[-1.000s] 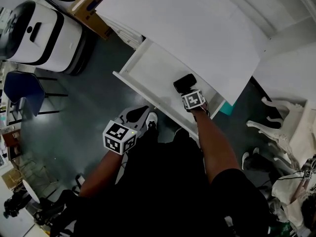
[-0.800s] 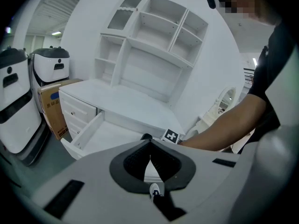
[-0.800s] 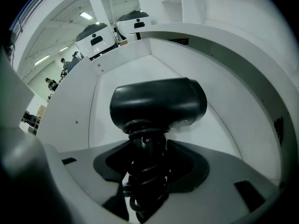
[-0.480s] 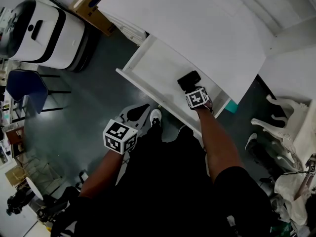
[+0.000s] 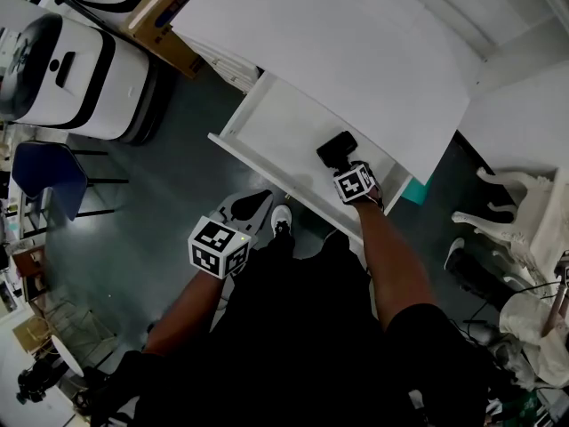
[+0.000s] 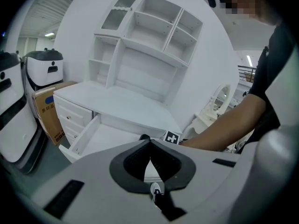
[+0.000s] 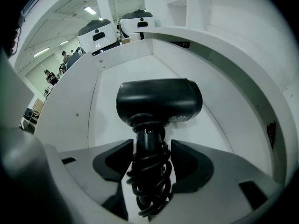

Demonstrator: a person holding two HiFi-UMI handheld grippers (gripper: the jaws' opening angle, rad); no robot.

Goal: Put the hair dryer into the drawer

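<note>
Left tool (image 6: 149, 148) hangs over the grey floor (image 5: 151, 203) in front of the open drawer (image 5: 267, 118), its jaws pressed together with nothing between them. Right tool (image 7: 149, 167) reaches into that drawer under the white desk (image 5: 356, 52), clenched on the cord-wrapped handle of the black hair dryer (image 7: 159, 99). The dryer's head lies within the drawer walls; whether it touches the bottom is unclear.

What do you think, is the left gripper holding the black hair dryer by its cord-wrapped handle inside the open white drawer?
Not the left one. The right gripper holds the black hair dryer by its cord-wrapped handle inside the open white drawer, as the right gripper view shows. The left gripper is shut on nothing, outside the drawer.
</note>
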